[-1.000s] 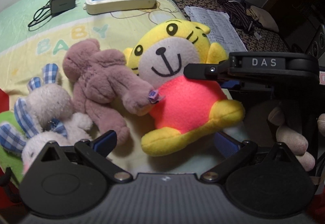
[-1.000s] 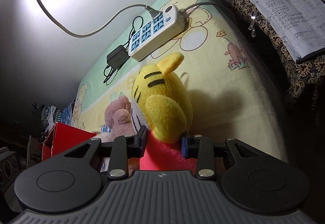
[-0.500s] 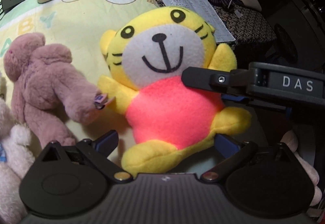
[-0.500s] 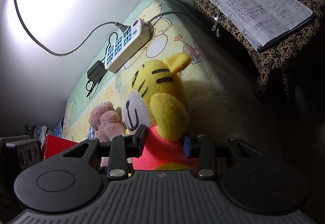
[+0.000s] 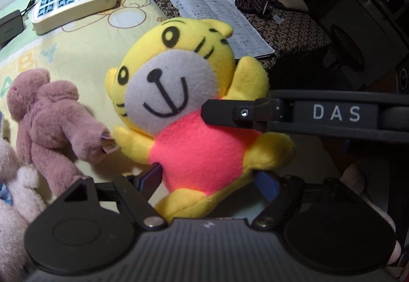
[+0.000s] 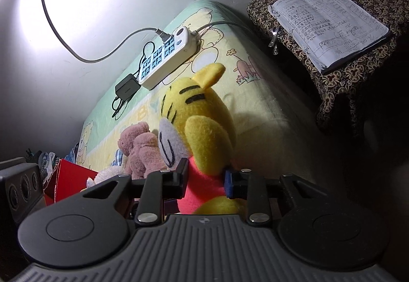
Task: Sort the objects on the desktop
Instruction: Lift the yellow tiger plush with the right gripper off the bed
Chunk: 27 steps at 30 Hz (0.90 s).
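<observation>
the bottom of the tiger toy [image 5: 194, 113] is cut off behind the black body of the left tongs [image 5: 207, 179], so one foot is hard to see. in the right wrist view only the side of its head and one arm show, and its face is mostly turned away. a pale bunny toy [image 5: 10, 185] is cut off at the left edge, so only part of it shows. the far right side of the room is too dark to make out.

the tiger toy is bright yellow with a white face, black stripes, a big smile and a pink-red tummy. it is held up over the bed [image 5: 84, 52], next to a dusty pink bear toy [image 5: 51, 123] that lies on the bed and touches the tiger's arm.

the right tongs [image 6: 205, 179] are clenched on the tiger's pink-red body, one finger on each side. the left tongs are spread wide around the tiger's lower half, with blue pads [image 5: 265, 183] close by its legs, and they do not squeeze it.

a white power strip [image 5: 74, 8] sits at the far end of the bed. a paper book [image 6: 329, 26] lies on a flowery bench [image 6: 340, 82] beside the bed.
</observation>
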Each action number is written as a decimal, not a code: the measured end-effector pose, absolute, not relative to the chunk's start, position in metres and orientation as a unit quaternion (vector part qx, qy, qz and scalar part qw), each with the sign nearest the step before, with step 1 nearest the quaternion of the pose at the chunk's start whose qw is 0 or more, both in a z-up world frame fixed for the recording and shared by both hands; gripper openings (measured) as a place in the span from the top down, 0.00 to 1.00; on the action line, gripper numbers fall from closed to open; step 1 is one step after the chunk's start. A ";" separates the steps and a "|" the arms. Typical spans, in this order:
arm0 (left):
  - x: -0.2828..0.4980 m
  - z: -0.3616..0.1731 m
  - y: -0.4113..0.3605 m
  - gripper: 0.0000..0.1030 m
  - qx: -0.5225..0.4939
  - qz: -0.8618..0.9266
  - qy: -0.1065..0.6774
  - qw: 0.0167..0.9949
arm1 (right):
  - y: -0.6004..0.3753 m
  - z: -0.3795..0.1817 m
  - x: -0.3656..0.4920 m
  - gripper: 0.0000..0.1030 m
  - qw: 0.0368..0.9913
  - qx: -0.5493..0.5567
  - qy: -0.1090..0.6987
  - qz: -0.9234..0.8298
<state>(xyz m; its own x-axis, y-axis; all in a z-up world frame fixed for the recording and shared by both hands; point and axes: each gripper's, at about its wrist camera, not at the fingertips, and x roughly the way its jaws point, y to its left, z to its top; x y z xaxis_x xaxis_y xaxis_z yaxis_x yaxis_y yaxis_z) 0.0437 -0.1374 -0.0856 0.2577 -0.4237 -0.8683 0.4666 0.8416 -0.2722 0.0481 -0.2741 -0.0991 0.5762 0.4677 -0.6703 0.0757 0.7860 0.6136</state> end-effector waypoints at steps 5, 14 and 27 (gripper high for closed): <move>0.025 -0.077 -0.143 0.22 0.032 -0.298 0.528 0.795 | -0.274 -0.089 0.029 0.74 0.837 0.309 0.438 0.111; 0.002 -0.099 -0.113 0.06 -0.020 -0.313 0.564 0.764 | -0.283 -0.100 -0.005 0.76 0.815 0.346 0.457 0.087; 0.005 -0.107 -0.100 0.04 -0.093 -0.370 0.577 0.722 | -0.293 -0.114 -0.005 0.64 0.806 0.368 0.458 0.070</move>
<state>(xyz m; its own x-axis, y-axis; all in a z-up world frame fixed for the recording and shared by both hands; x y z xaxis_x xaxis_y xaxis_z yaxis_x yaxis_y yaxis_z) 0.0054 -0.1000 -0.1074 0.0605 -0.6416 -0.7646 0.4269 0.7091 -0.5612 -0.0050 -0.2935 -0.1139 0.5716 0.4493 -0.6865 0.2245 0.7191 0.6576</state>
